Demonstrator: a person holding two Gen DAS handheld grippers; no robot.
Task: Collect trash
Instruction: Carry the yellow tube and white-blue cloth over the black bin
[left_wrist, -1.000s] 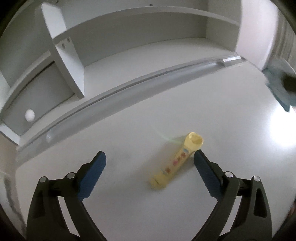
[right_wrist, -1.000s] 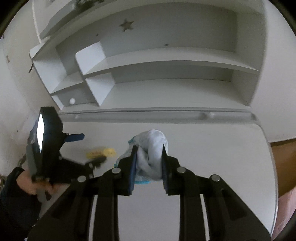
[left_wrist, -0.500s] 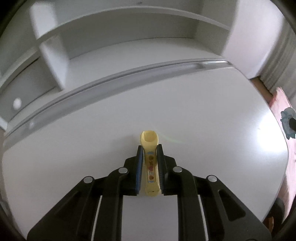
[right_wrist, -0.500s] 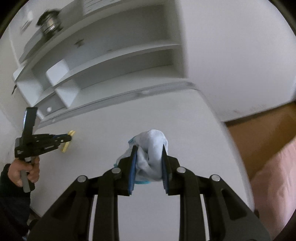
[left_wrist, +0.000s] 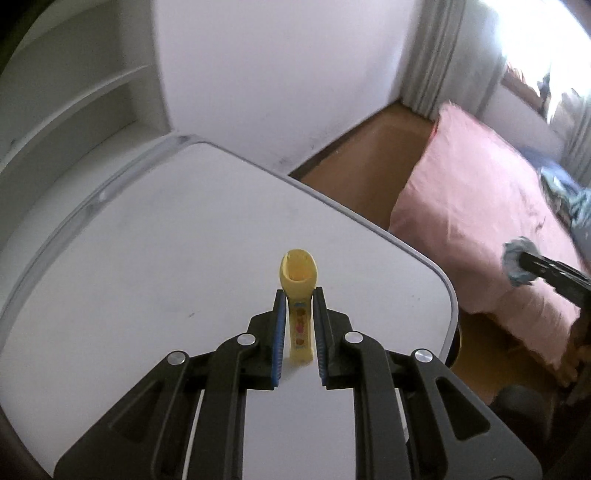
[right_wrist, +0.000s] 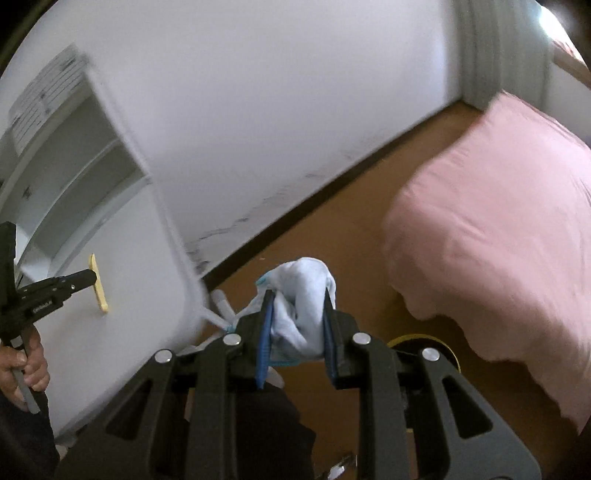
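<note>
My left gripper (left_wrist: 298, 332) is clamped on the yellow tube (left_wrist: 298, 295), its blue pads pressing the tube's flat sides about halfway up; the flared open end stands clear beyond the fingertips, and the tube hangs above the white desk (left_wrist: 147, 240). I judge the tube light, stiff plastic, somewhat slick, so a mid-body hold is sound and a hard squeeze could make it shoot out. My right gripper (right_wrist: 297, 328) is clenched on the crumpled white mask (right_wrist: 299, 295), off the desk's right end and over the brown floor (right_wrist: 332, 240). I judge the mask soft, near weightless and compressible; the bunched middle is the proper hold, since its teal loop dangles loose. A yellow-rimmed object (right_wrist: 417, 341) shows just behind the right gripper; I cannot tell what it is. Farther right lies the pink bed (right_wrist: 498, 221), with the wall (right_wrist: 277, 92) beyond.
</note>
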